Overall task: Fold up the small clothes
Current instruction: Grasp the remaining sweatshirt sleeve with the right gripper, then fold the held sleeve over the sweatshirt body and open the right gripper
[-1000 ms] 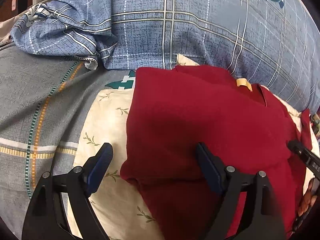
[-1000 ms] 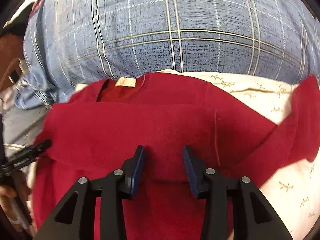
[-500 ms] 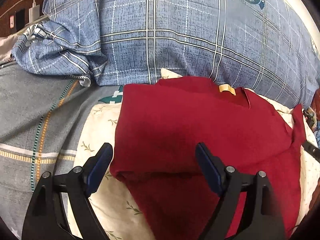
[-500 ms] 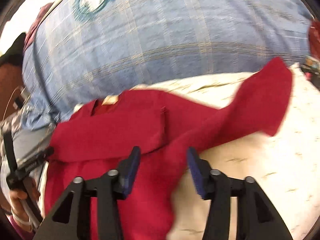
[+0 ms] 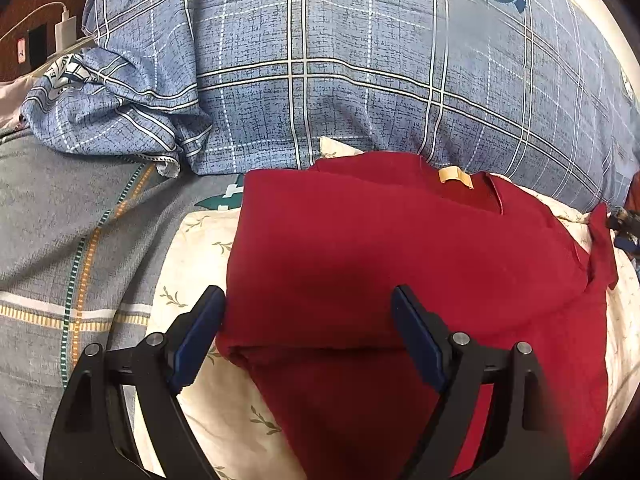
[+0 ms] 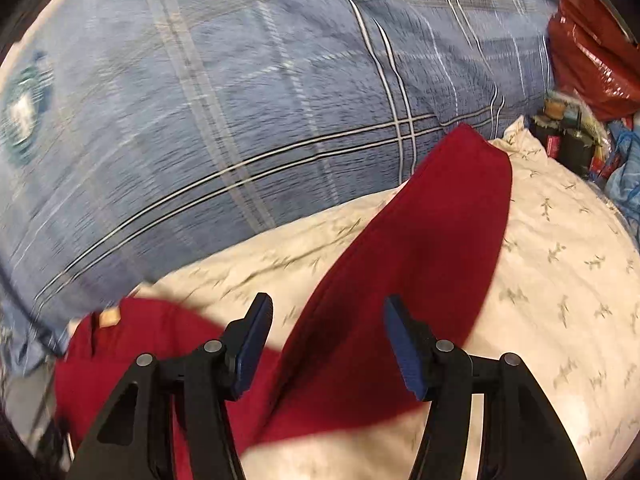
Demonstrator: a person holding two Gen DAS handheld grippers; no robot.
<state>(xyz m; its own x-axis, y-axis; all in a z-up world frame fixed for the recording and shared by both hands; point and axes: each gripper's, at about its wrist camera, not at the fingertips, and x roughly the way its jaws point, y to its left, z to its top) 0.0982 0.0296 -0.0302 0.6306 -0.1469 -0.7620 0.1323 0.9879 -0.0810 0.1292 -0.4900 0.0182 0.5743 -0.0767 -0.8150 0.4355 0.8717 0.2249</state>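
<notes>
A dark red knit shirt [image 5: 400,264] lies on a cream leaf-print cloth [image 5: 208,248], below a blue plaid quilt [image 5: 360,72]. The left gripper [image 5: 308,320] is spread wide over the shirt's folded left edge, pinching nothing. The right gripper [image 6: 326,332], jaws apart and empty, hangs over the outstretched sleeve [image 6: 432,248].

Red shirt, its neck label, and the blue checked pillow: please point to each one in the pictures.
Red shirt [image 5: 360,264], left wrist view, on the folded front.
Neck label [image 5: 454,176], left wrist view, on its middle.
Blue checked pillow [image 5: 360,60], left wrist view, on its broad face.
</notes>
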